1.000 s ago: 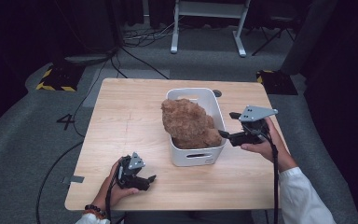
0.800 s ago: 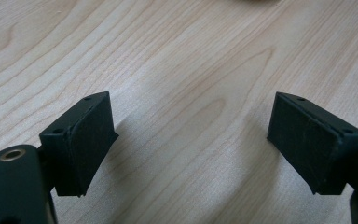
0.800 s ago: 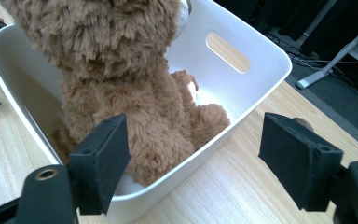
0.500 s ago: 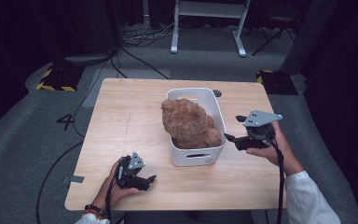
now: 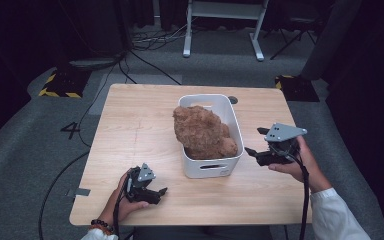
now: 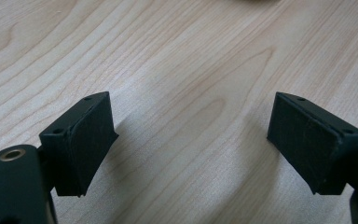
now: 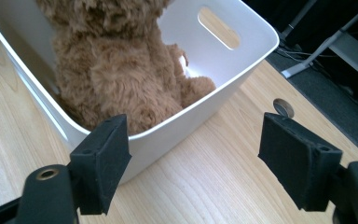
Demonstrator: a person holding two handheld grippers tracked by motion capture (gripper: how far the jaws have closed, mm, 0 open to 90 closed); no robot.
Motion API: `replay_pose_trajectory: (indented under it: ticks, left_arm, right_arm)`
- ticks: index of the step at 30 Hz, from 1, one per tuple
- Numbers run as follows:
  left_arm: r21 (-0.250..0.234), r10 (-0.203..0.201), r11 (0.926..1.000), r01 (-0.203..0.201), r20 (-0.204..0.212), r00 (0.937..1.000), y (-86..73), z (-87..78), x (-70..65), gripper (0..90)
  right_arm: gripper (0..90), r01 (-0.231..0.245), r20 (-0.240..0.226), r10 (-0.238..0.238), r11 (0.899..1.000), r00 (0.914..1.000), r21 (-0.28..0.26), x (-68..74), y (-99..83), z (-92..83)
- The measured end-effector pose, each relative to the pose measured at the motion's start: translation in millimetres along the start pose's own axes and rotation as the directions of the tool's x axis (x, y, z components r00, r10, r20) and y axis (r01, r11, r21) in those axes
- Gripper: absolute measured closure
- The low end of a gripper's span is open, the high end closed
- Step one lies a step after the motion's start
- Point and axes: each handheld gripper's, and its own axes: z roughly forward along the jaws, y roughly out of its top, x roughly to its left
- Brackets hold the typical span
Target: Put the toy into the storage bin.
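Over the last second I have drawn my right hand-held gripper (image 5: 256, 141) back from the white bin (image 5: 232, 121). A second ago its jaw tips sat right at the bin's right wall, next to the brown plush bear (image 5: 202, 131). Now a strip of bare worktop (image 5: 260, 112) shows between the jaws and the bin. My right hand (image 5: 300, 162) has slid toward the right edge of the worktop and a little nearer to me. The grey plate on top of the gripper now sits farther right.
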Motion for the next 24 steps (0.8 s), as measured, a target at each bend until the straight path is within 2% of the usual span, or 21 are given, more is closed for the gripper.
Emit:
replay_pose_trajectory:
  ticks: [9, 15, 24]
  left_arm:
    - [0.002, -0.002, 1.0000, 0.002, 0.000, 1.0000, 0.0, -0.1, -0.1, 14.8]
    - [-0.001, -0.002, 1.0000, 0.002, -0.001, 1.0000, -0.1, 0.0, -0.2, 14.8]
    - [-0.002, 0.000, 1.0000, 0.000, -0.001, 1.0000, -0.1, 0.1, -0.1, 14.8]
  right_arm:
    - [23.8, -0.002, 0.005, 0.002, 1.000, 1.0000, 0.026, 2.5, -10.1, -1.1]
    - [23.7, 0.013, 0.028, -0.015, 0.998, 0.9995, 0.054, 4.5, -19.0, -2.8]
    - [23.4, 0.008, 0.042, -0.012, 0.996, 0.9990, 0.090, 6.1, -32.4, 2.8]
